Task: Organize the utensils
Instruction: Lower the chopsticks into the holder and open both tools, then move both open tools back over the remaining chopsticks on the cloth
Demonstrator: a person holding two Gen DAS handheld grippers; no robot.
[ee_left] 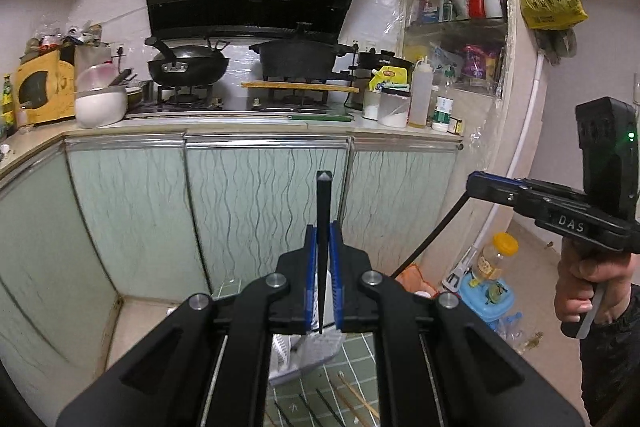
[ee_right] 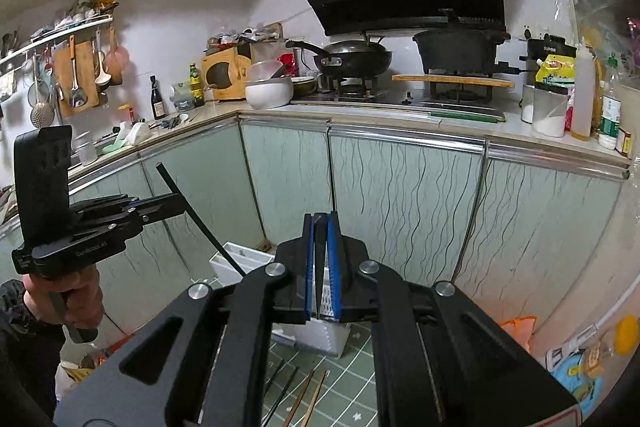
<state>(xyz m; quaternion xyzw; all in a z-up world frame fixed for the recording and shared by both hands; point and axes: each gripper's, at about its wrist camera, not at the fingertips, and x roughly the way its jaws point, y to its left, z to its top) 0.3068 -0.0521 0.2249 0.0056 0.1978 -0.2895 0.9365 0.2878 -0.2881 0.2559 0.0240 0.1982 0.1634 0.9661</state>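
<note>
The left gripper pinches a black chopstick upright between its blue pads. The right gripper clamps a second black chopstick. Both hang above a white utensil holder on the green floor mat, where loose chopsticks lie just in front of the holder.

**Hidden and cut off**

The white utensil holder sits mostly behind the left gripper; its compartments cannot be made out. The loose chopsticks on the green mat run off the bottom edge. The lower end of the right gripper's black chopstick disappears behind the left gripper's body
</note>
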